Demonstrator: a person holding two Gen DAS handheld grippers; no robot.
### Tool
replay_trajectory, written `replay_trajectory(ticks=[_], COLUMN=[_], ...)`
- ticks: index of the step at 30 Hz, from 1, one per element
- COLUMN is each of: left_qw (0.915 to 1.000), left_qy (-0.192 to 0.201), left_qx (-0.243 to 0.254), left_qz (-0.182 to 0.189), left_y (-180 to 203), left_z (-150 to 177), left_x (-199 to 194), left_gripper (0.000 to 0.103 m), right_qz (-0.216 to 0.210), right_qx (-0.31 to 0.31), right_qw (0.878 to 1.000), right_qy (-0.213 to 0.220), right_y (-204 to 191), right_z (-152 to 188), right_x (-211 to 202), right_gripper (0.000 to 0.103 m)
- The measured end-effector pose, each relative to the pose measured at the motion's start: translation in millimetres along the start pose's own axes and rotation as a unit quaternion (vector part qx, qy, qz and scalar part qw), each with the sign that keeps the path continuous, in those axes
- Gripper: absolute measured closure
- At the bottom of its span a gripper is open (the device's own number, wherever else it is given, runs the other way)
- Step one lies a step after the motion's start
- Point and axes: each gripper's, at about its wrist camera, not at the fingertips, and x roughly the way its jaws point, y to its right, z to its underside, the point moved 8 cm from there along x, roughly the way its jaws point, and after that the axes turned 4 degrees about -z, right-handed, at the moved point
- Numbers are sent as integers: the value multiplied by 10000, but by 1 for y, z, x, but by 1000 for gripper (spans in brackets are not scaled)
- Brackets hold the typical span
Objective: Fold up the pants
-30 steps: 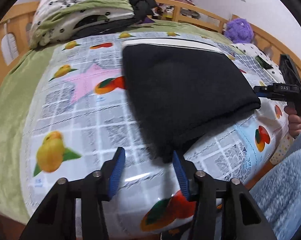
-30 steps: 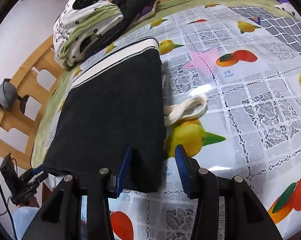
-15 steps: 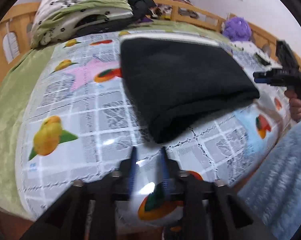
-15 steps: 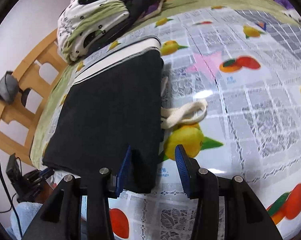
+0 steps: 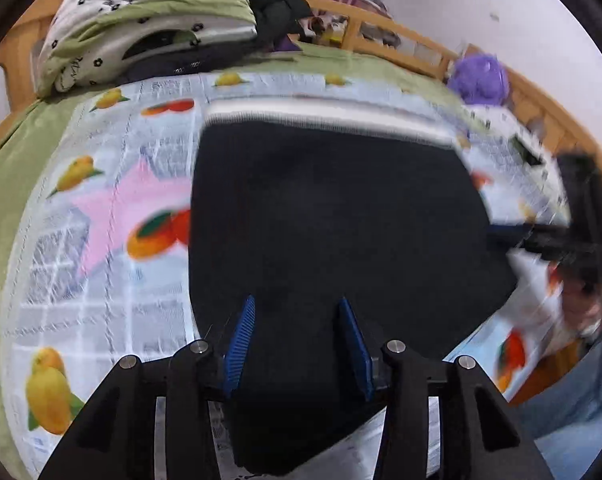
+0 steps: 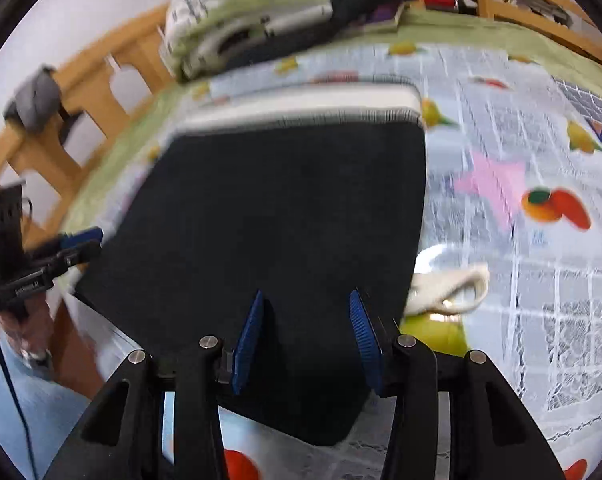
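The black pants (image 5: 333, 216) lie folded flat on the fruit-print cloth (image 5: 81, 248), white waistband (image 5: 325, 114) at the far edge. My left gripper (image 5: 299, 316) is open, its blue fingers over the near edge of the pants. In the right wrist view the pants (image 6: 285, 216) fill the middle and my right gripper (image 6: 307, 312) is open over their near edge. Each gripper shows in the other's view: the right one (image 5: 573, 240) at the pants' right side, the left one (image 6: 61, 248) at their left side. A cream drawstring (image 6: 449, 288) sticks out on the right.
A pile of folded bedding and dark clothes (image 5: 153, 24) sits at the far end of the bed. A wooden bed rail (image 6: 81, 116) runs around the bed. A purple plush (image 5: 479, 80) lies at the far right. A green blanket (image 5: 5, 184) lies under the cloth.
Both grippers have moved in over the near edge of the pants. The left gripper narrowed half a second ago and is open again now. The views are blurred by motion.
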Motion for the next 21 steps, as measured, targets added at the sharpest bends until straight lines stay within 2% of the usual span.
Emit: replay_trajectory(ticks=[1, 3, 6, 9, 11, 14, 18, 21], left_qw=[9997, 9986, 9973, 9998, 9993, 9973, 9962, 9962], left_qy=[180, 286, 148, 61, 358, 677, 756, 835], left_qx=[123, 393, 624, 205, -79, -289, -438, -225], left_qz=[-86, -201, -368, -30, -86, -32, -60, -89], left_y=[0, 1, -5, -19, -33, -40, -37, -22], left_z=[10, 24, 40, 40, 22, -16, -74, -107], left_x=[-6, -18, -26, -34, -48, -51, -20, 10], left_gripper=[58, 54, 52, 50, 51, 51, 51, 51], right_qz=[-65, -231, -313, -434, -441, -105, 176, 169], right_qx=[-62, 18, -74, -124, 1, 238, 228, 14], right_qw=[9999, 9995, 9990, 9989, 9979, 9948, 9899, 9895], right_qy=[-78, -222, -324, 111, 482, 989, 1387, 1437], right_y=[0, 2, 4, 4, 9, 21, 15, 2], right_z=[4, 9, 10, -7, -25, -60, -107, -133], right_x=[-3, -8, -14, -32, -40, -39, -21, -1], right_gripper=[57, 57, 59, 60, 60, 60, 60, 60])
